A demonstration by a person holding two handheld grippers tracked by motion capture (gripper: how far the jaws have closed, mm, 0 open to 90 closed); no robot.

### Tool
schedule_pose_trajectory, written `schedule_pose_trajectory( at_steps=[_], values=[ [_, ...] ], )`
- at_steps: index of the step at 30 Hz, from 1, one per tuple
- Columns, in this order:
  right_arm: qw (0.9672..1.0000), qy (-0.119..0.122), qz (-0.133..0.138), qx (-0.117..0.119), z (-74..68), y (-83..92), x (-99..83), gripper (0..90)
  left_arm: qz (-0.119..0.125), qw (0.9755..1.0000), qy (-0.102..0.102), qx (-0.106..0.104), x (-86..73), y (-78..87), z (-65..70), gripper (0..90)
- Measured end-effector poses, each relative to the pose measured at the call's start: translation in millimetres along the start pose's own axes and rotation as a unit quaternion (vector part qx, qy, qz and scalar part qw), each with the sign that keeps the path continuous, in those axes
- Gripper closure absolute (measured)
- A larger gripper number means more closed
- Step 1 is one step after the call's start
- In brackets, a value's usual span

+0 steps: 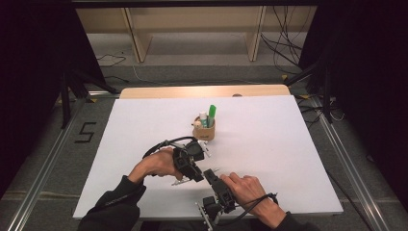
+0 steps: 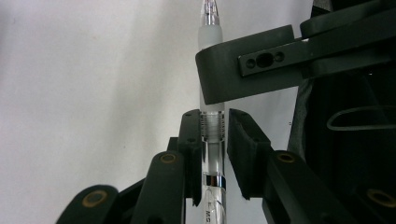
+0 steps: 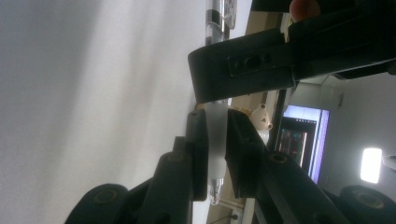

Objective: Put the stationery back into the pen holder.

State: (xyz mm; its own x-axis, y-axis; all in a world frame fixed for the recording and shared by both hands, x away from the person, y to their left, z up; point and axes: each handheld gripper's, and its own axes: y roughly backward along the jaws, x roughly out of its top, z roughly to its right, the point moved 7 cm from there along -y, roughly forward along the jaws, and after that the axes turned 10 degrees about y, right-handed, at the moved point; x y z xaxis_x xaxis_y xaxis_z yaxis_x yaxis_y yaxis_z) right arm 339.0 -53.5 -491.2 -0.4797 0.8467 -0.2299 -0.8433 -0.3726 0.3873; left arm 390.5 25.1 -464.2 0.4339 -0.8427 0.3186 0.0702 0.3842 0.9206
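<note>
A clear pen (image 2: 211, 18) with a frosted grip lies low over the white table (image 1: 144, 125), held between both hands. My right gripper (image 3: 215, 114) is shut on the pen's frosted grip (image 3: 215, 135), near its tip. My left gripper (image 2: 212, 116) straddles the barrel by the threaded collar; its left pad touches and a thin gap shows at the right pad. In the high view the left gripper (image 1: 197, 177) and right gripper (image 1: 208, 173) meet tip to tip near the front, and the pen's clip end (image 1: 179, 182) sticks out to the left.
A brown pen cup (image 1: 204, 131) stands mid-table just beyond the hands, with a green marker (image 1: 211, 113), a white tube and a small bear figure (image 1: 197, 124) in it. Wooden shelving stands behind the table. Cables trail from both grippers.
</note>
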Motion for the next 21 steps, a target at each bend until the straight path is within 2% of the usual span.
schedule_pose_trajectory(
  at_steps=[8, 10, 12, 14, 16, 18, 20, 21],
  values=[
    [0.9999, 0.006, 0.006, -0.006, 0.0, -0.6, 1.8, 80.4, -0.006, 1.0, -0.001, -0.001, -0.7, -0.7, -1.5, 77.7],
    [0.9999, 0.007, 0.006, -0.007, 0.0, -0.7, 1.6, 80.3, 0.0, 1.0, 0.008, -0.003, -0.2, -0.9, -1.2, 78.2],
    [1.0, 0.003, 0.004, -0.006, -0.7, -0.3, 1.0, 79.0, -0.001, 1.0, 0.006, -0.004, -0.2, -0.3, -1.5, 78.5],
    [1.0, -0.005, -0.004, 0.003, -1.2, 0.2, -0.4, 72.7, 0.0, 1.0, 0.008, -0.003, -0.7, 0.6, -2.0, 78.7],
    [1.0, -0.005, 0.0, -0.001, -0.3, -0.4, -1.8, 65.5, 0.005, 0.9999, 0.015, 0.0, -1.0, 2.7, -3.8, 78.7],
    [0.9998, -0.017, -0.001, -0.006, 1.2, 1.1, -4.1, 59.6, 0.011, 0.9997, 0.022, 0.002, -1.8, 5.1, -6.3, 78.8],
    [0.9993, -0.037, -0.003, 0.004, 1.1, 3.4, -7.6, 55.1, 0.018, 0.9994, 0.029, 0.005, -2.5, 7.2, -8.8, 78.8],
    [0.9991, -0.043, -0.002, 0.0, 2.2, 3.8, -9.3, 52.0, 0.022, 0.9992, 0.032, 0.008, -3.0, 8.3, -10.0, 78.8]
  ],
)
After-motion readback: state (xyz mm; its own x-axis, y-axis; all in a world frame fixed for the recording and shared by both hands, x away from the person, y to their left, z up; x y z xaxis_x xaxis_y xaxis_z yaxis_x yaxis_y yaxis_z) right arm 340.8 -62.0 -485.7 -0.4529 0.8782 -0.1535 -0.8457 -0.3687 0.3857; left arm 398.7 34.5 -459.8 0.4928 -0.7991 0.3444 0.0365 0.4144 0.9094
